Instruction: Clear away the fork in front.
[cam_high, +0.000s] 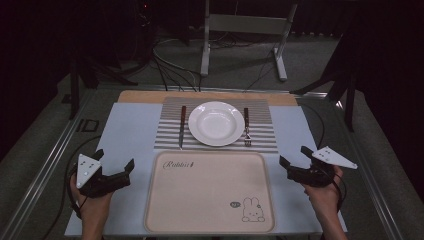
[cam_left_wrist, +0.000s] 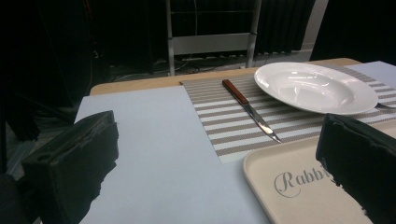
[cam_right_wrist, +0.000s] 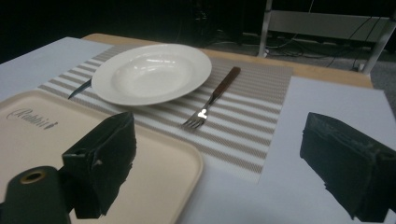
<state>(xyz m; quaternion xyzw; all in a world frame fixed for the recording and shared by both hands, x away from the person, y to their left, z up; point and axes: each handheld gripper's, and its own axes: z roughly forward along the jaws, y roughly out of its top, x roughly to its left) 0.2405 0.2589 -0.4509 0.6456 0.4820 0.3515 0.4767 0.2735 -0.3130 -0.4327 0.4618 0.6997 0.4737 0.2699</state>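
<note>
1. The white plate (cam_high: 216, 123) sits empty on the striped placemat (cam_high: 170, 137), between the knife (cam_high: 182, 126) and the fork (cam_high: 246, 127).
2. The beige tray (cam_high: 210, 192), nearer the person, holds nothing.
3. The left gripper (cam_high: 116, 161) and right gripper (cam_high: 294, 156) flank the tray, jaws apart, holding nothing.

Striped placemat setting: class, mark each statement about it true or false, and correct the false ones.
1. The round white plate sits on the striped placemat. True.
2. The wooden-handled knife lies right of the plate. False: it lies left; the fork lies right.
3. The beige rabbit tray holds cutlery. False: nothing lies on it.
4. The left gripper and right gripper both stand open. True.
</note>
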